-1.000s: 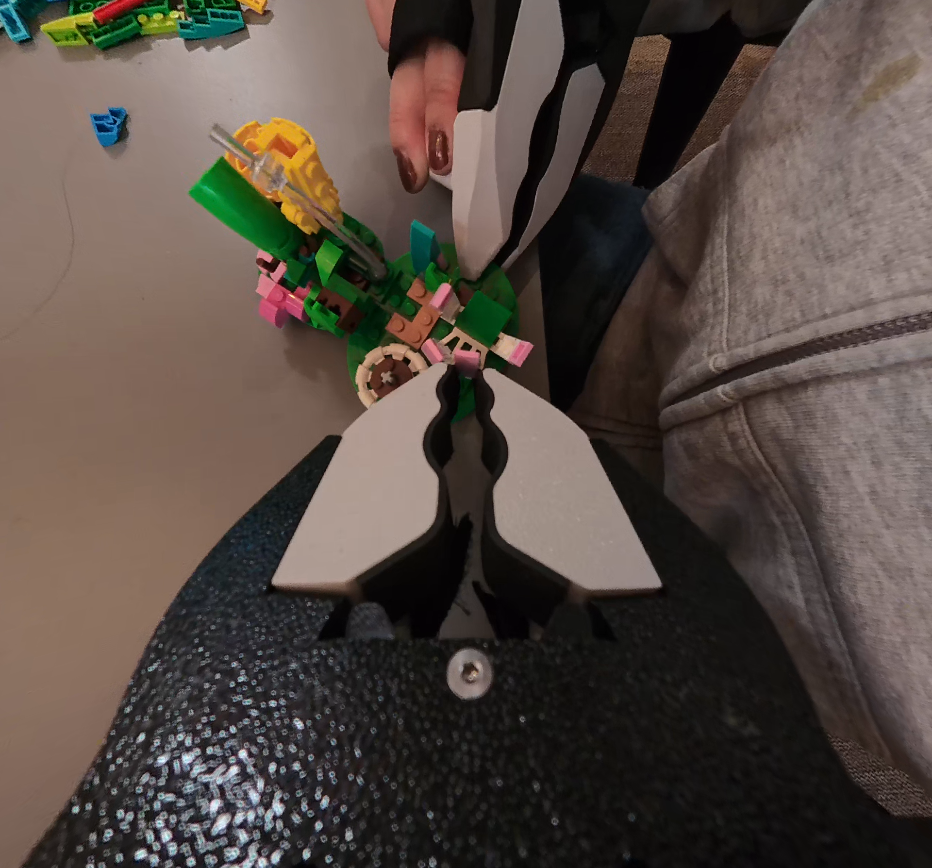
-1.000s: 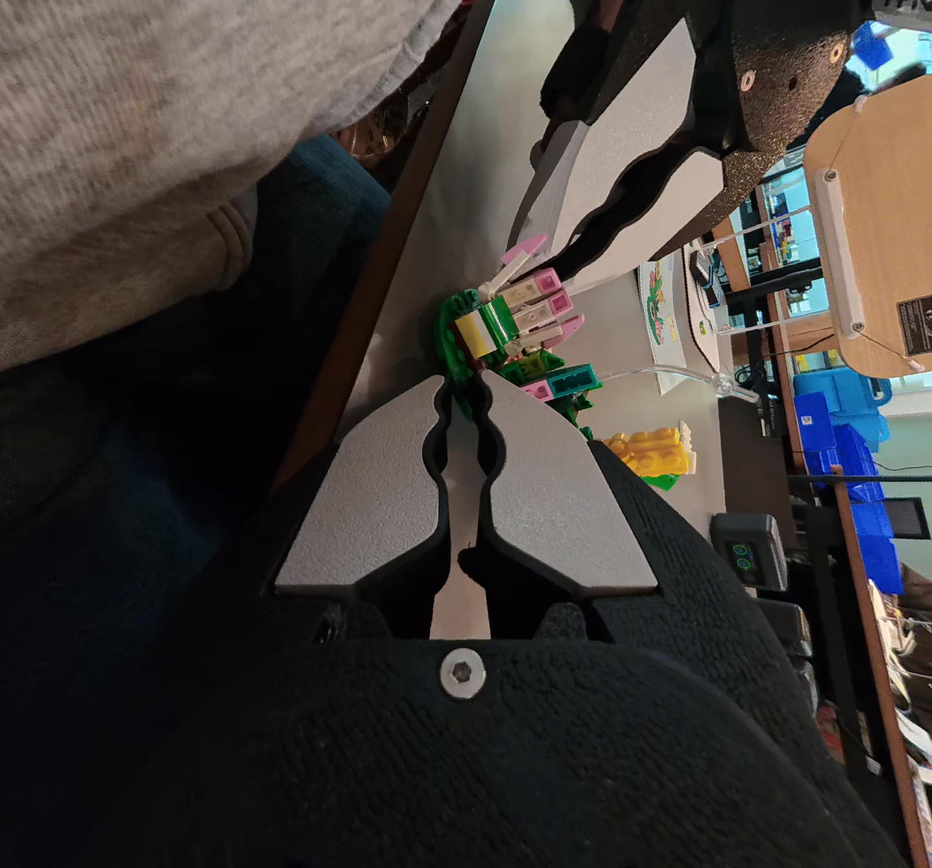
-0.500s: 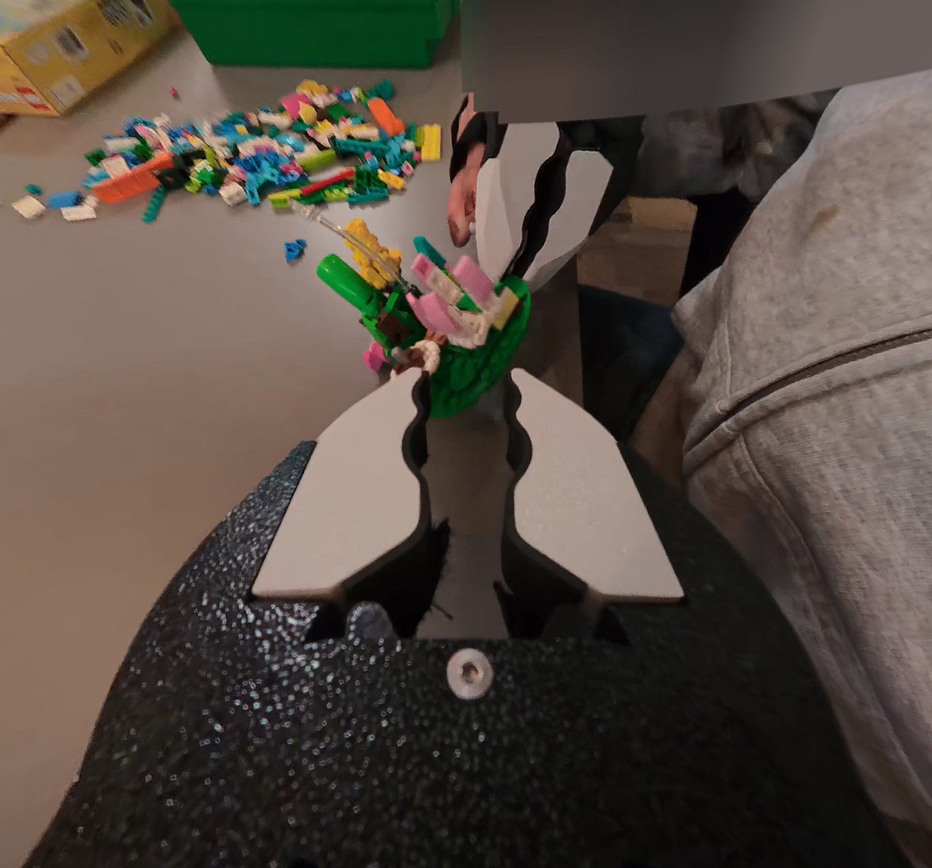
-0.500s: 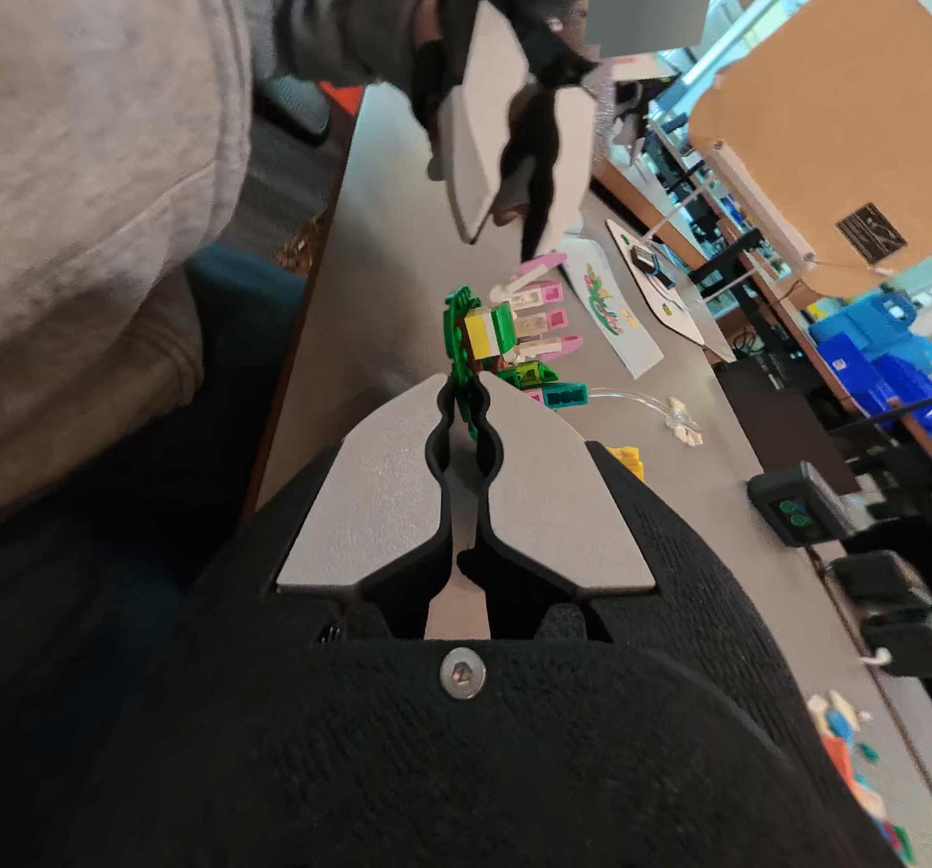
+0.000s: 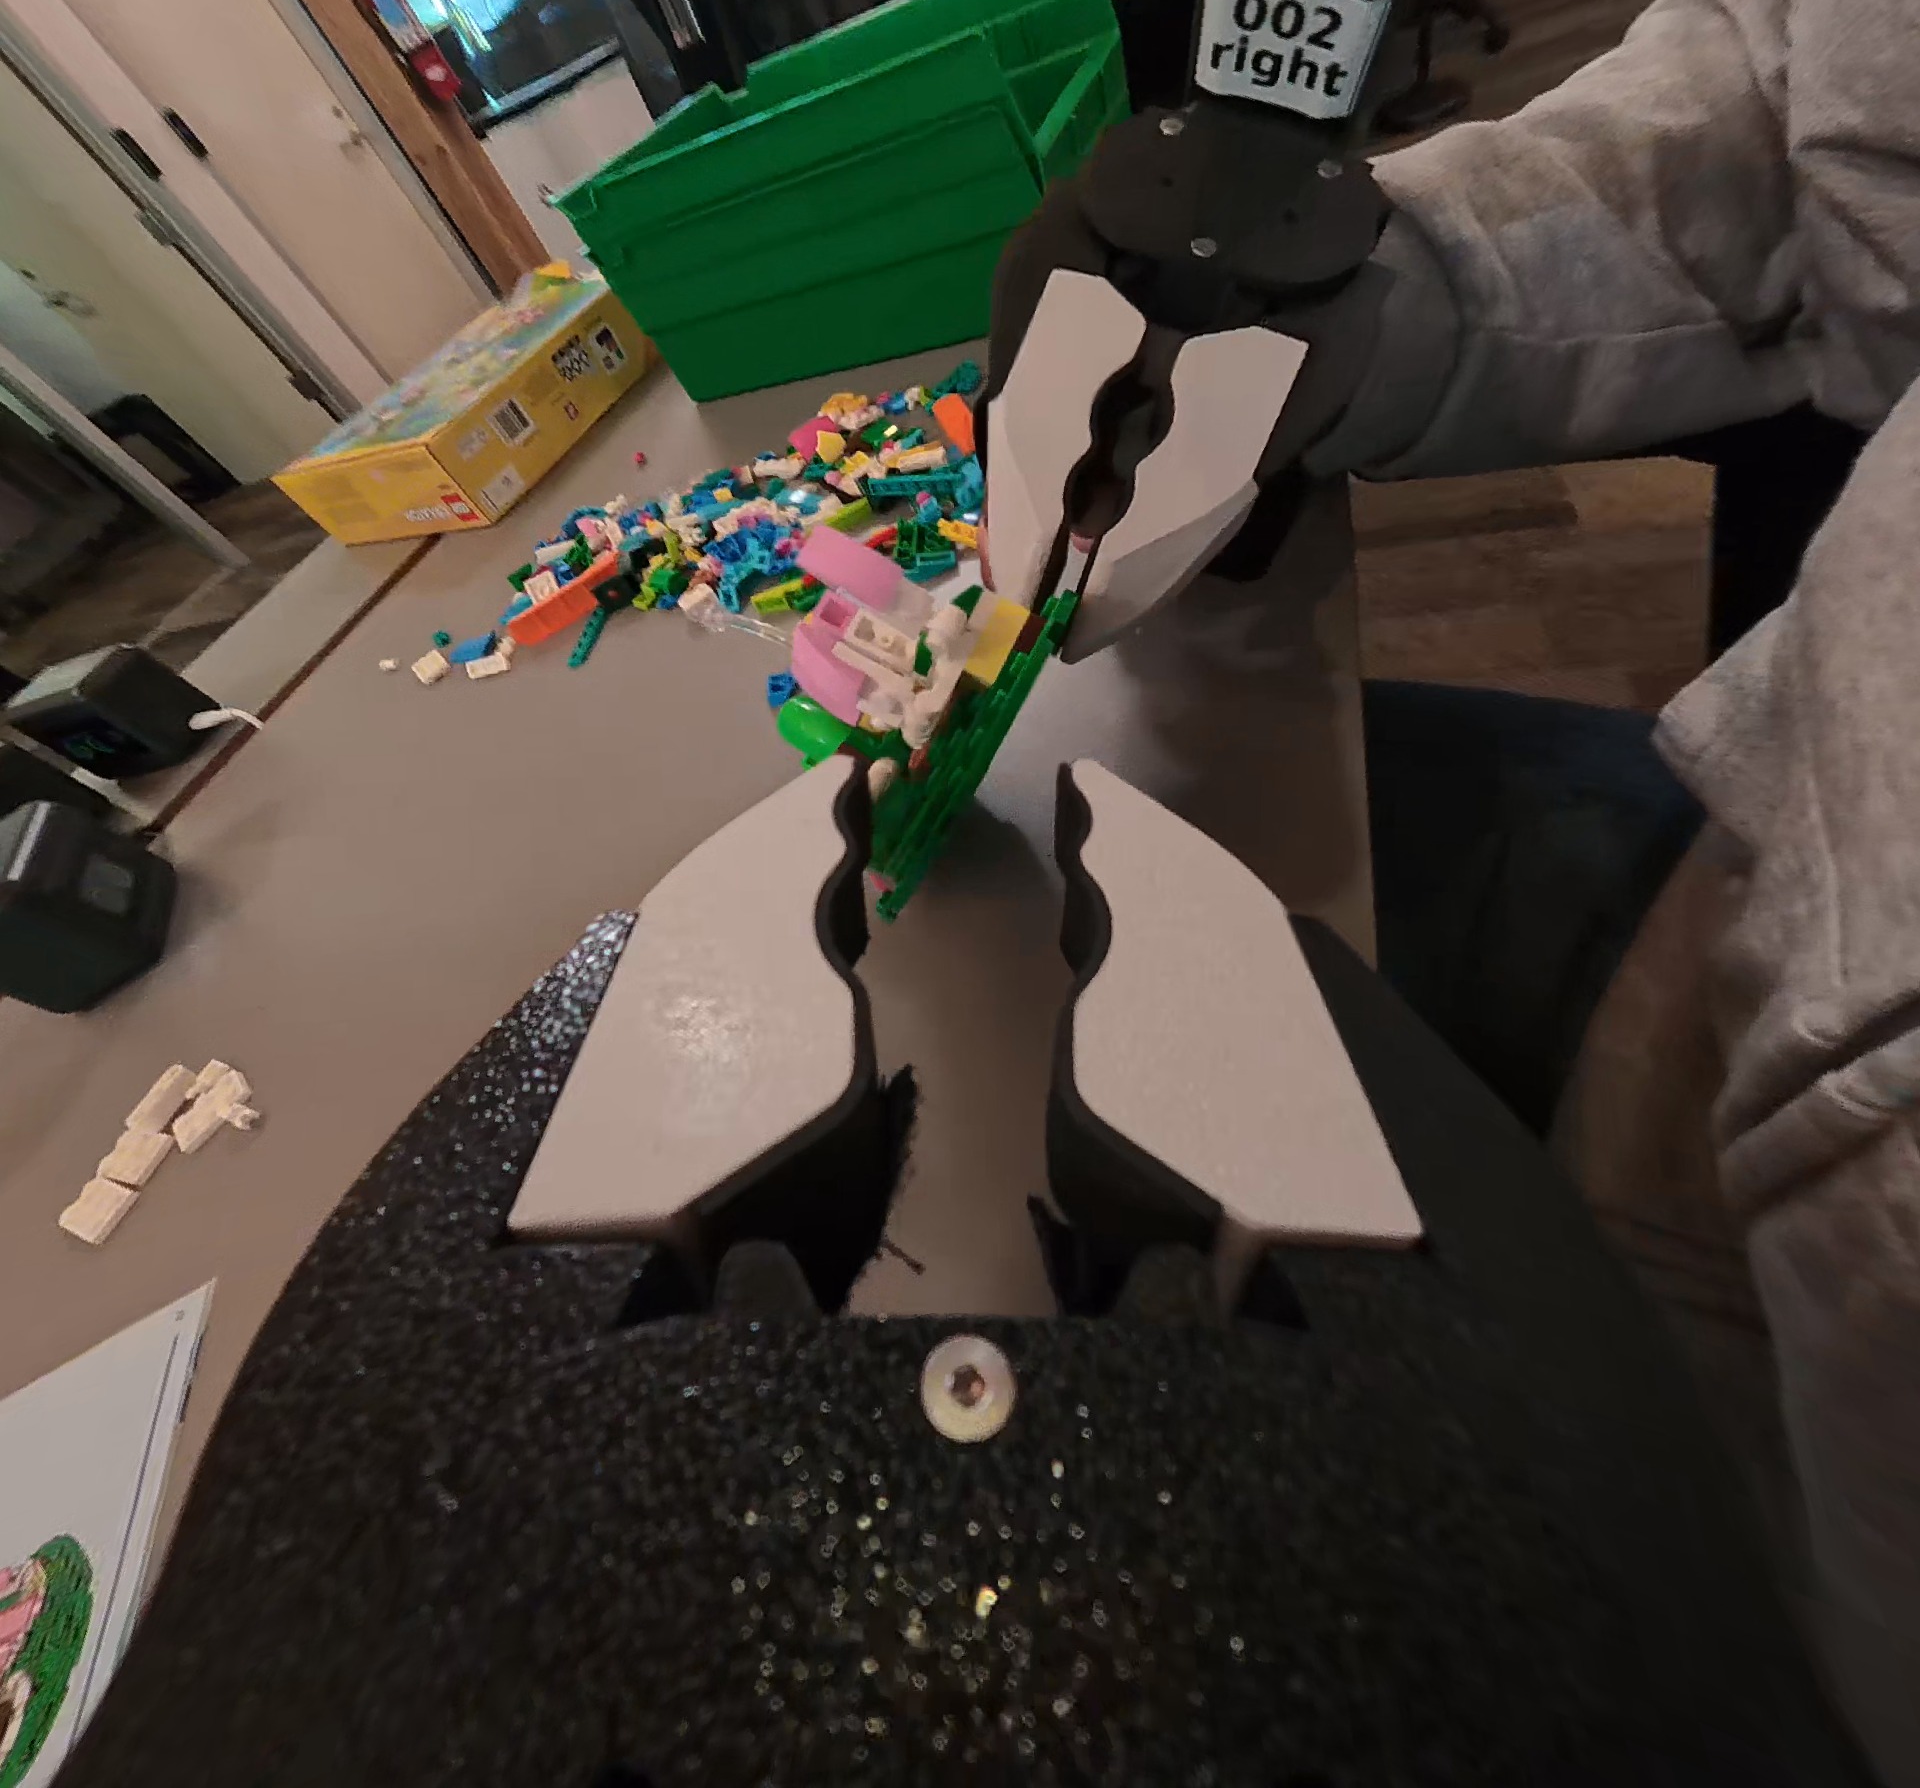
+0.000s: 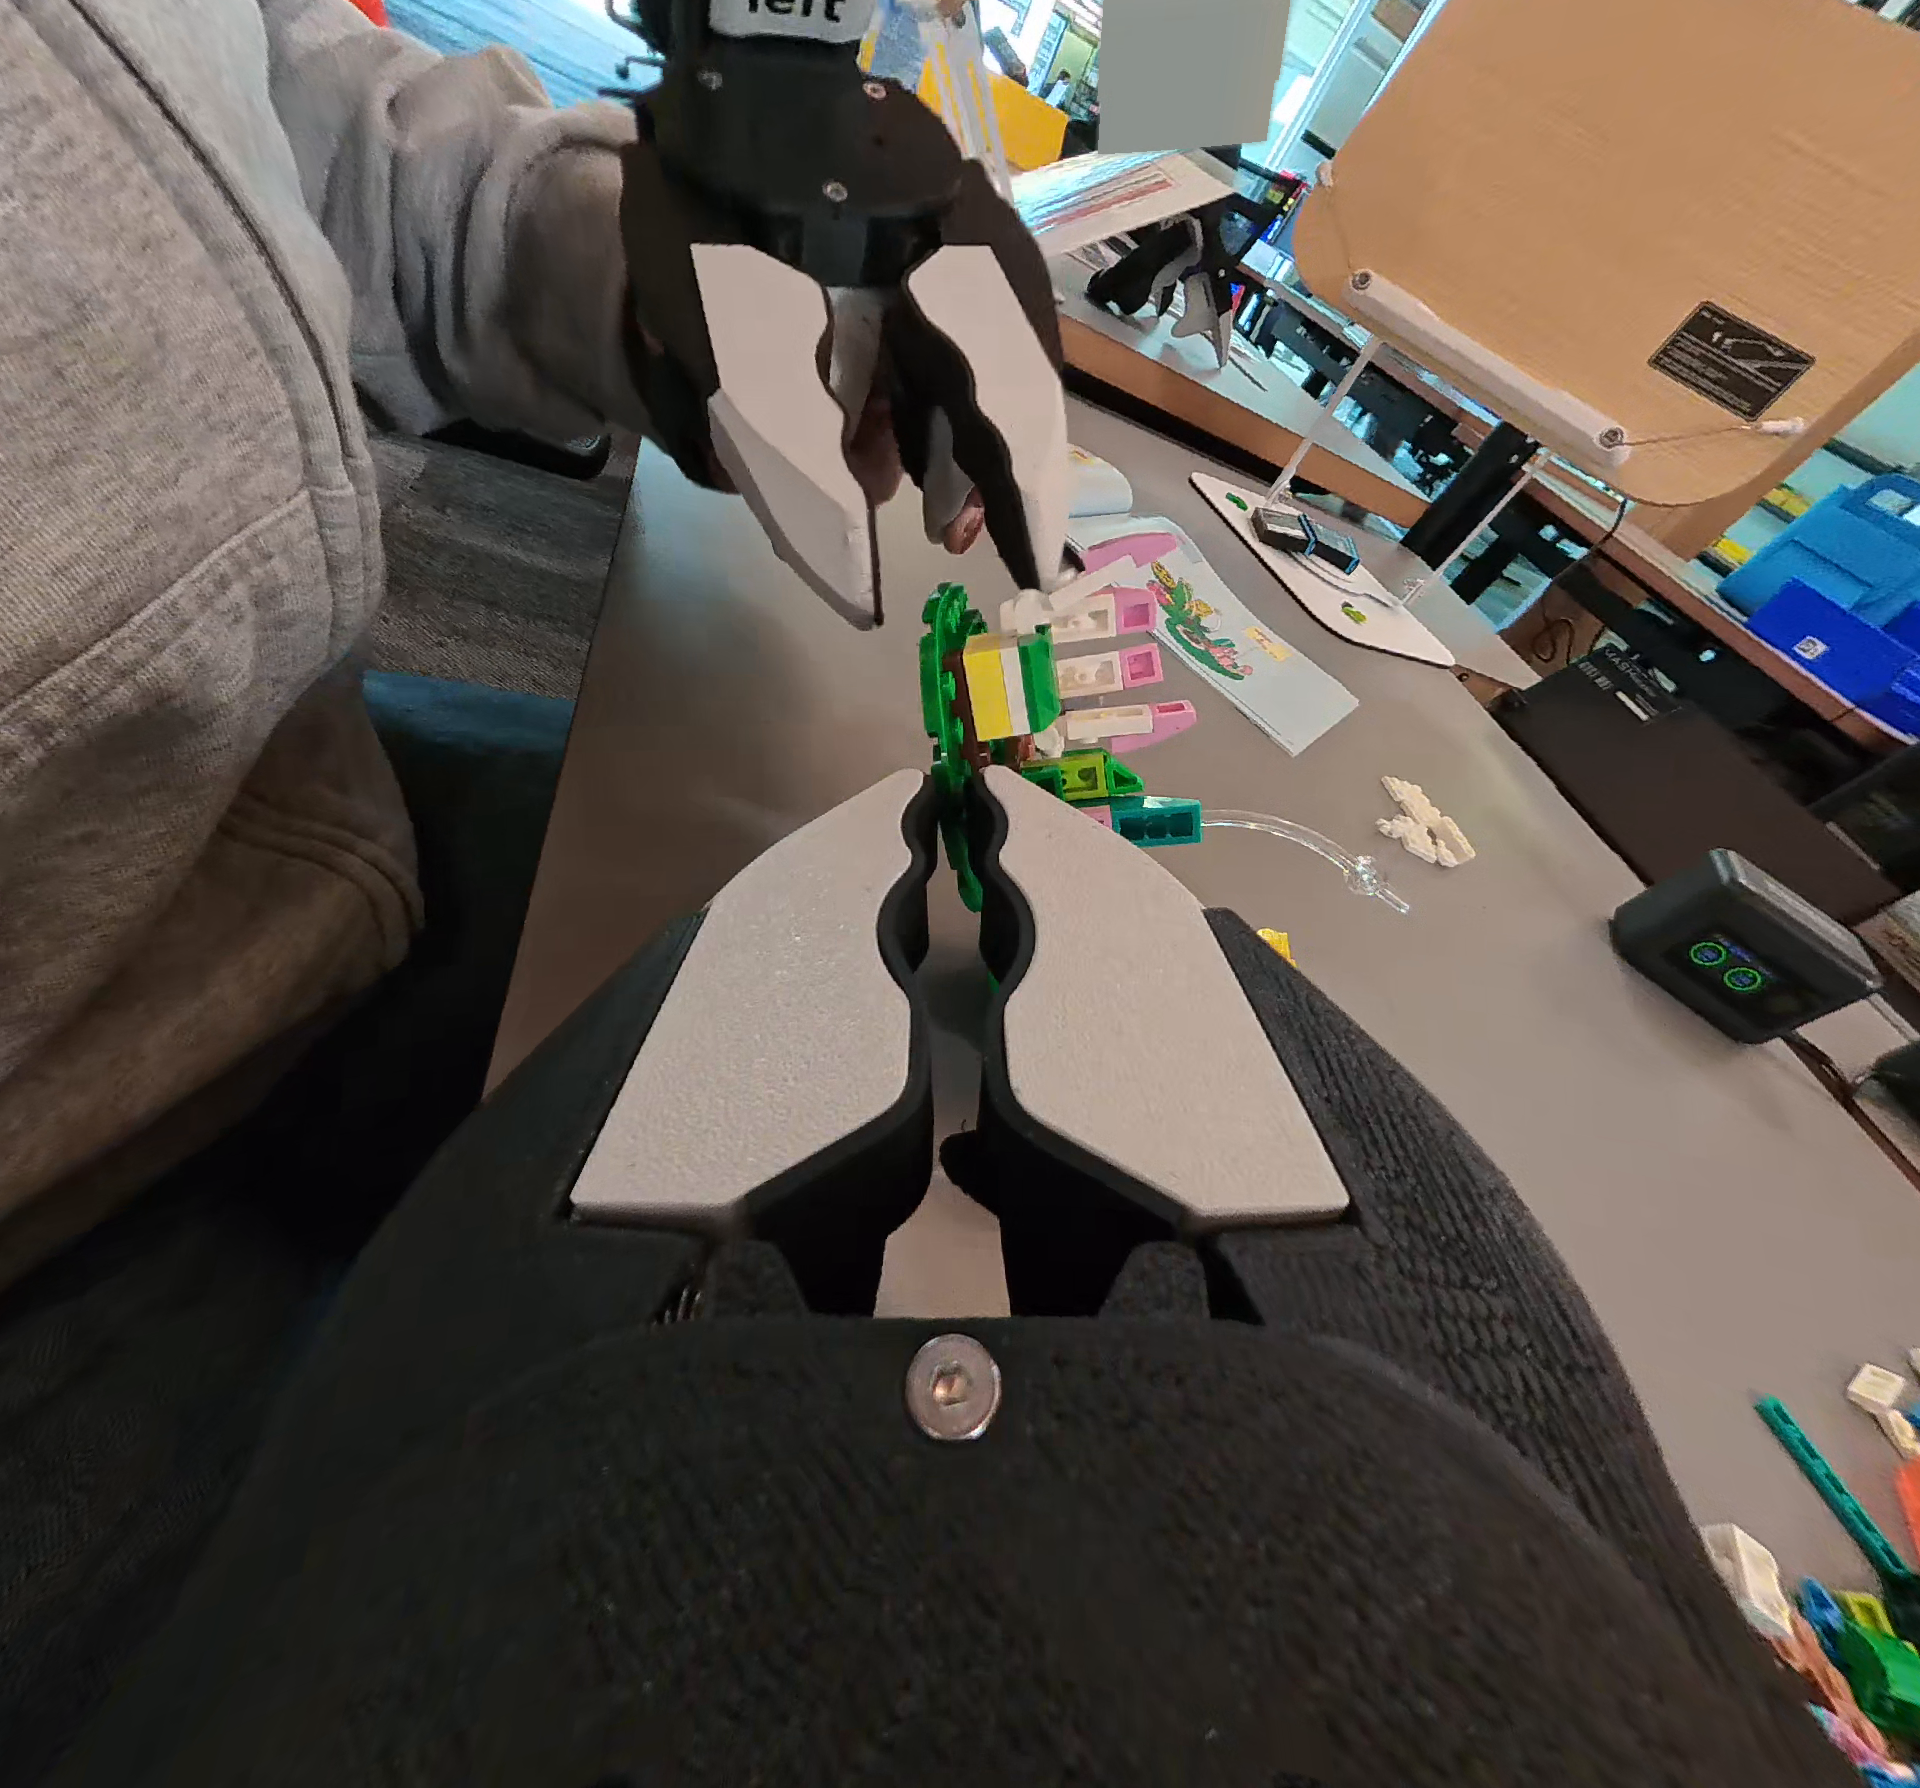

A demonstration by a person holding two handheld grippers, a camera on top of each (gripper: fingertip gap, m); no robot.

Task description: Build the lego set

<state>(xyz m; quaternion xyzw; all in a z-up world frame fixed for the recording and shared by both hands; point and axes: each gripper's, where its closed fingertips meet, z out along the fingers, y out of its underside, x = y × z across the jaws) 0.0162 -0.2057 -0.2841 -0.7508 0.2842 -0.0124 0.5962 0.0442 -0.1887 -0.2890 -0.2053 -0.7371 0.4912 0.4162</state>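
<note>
Right gripper clamped on the rim of the green round base of the lego model, holding it up on edge above the near side of the grey table. Left gripper spread apart, one fingertip just beside the model's pink and white pieces, nothing gripped.

Judged partly built: base already carrying pink and white petals, a yellow and green block, teal and lime bits and a clear curved rod. Plenty left, going by the heap of loose bricks on the far side of the table and a small cluster of white pieces lying well apart to the left.

Also on the table: an instruction booklet, a yellow box, green bins, a small dark device with green lights. Beyond, an open workroom with other desks, blue crates and a tan board on a stand.
</note>
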